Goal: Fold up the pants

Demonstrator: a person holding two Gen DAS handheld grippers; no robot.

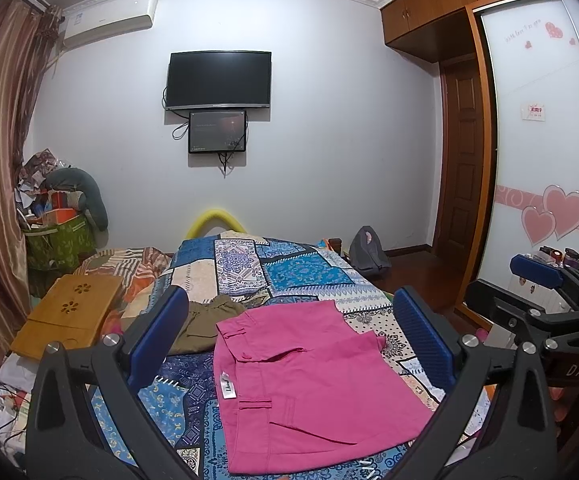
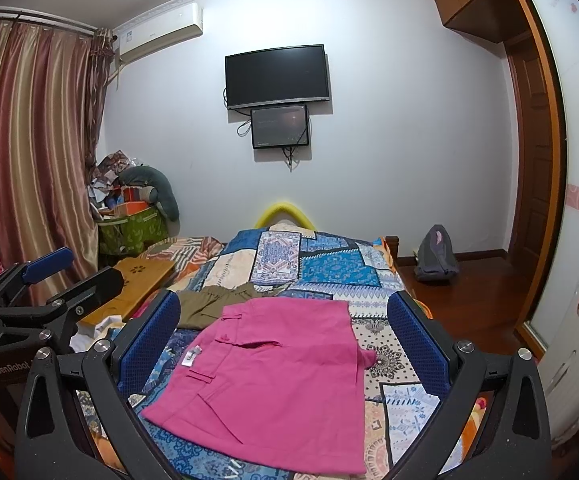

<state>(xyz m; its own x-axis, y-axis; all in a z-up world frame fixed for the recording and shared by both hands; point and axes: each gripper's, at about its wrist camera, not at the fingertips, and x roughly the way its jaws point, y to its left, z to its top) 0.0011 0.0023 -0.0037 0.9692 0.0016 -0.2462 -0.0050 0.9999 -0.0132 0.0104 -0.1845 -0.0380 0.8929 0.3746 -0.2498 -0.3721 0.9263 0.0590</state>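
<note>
Bed, pink pants below spread tongs — untouched

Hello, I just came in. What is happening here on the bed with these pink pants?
A person holds a hand-held gripper in each hand above a bed with a patchwork bedspread. The pink pants lie folded on it, waistband toward the left. Both the left hand-held gripper and the right hand-held gripper are open and grip nothing. An olive-brown garment lies just behind the pants.
</note>
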